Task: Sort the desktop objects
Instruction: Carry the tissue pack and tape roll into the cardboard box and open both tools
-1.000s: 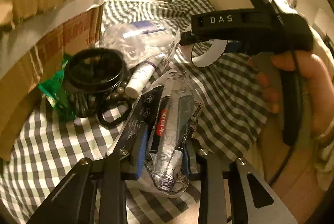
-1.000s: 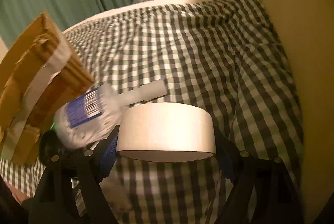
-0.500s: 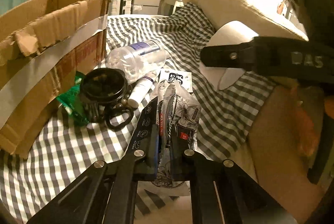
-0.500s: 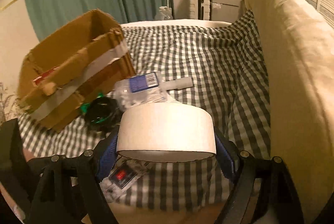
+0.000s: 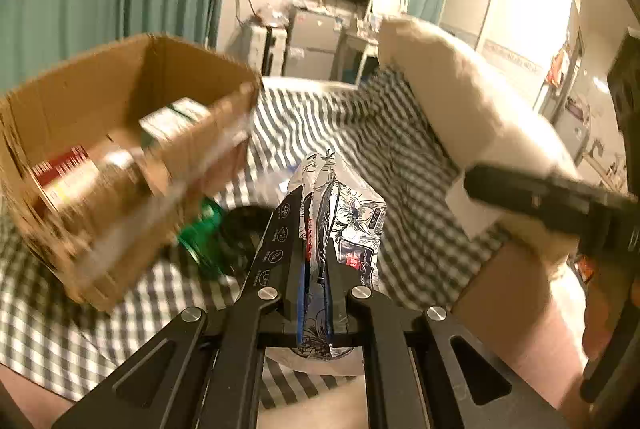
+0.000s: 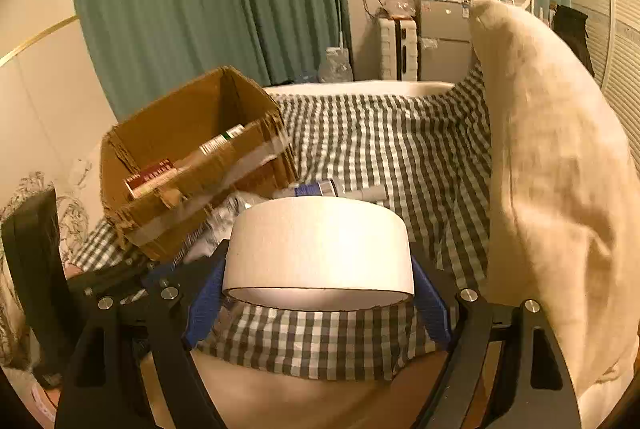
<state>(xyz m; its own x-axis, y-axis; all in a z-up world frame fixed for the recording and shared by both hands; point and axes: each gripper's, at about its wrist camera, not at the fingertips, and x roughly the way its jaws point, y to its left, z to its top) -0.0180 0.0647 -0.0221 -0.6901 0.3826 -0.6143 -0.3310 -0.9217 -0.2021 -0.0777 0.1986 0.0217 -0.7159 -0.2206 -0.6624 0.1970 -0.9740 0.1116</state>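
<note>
left tool (image 5: 315, 225) clamps foil packet (image 5: 352, 213); right tool (image 6: 318, 269) grips tape roll (image 6: 318, 245)

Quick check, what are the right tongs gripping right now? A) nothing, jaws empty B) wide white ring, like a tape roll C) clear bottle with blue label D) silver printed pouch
B: in the right wrist view the right tongs have their blue pads pressed on both sides of the white ring, held above the checked cloth.

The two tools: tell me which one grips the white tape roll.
The right tool, jaws wide around the white tape roll; the left tool pinches a flat printed packet.
</note>
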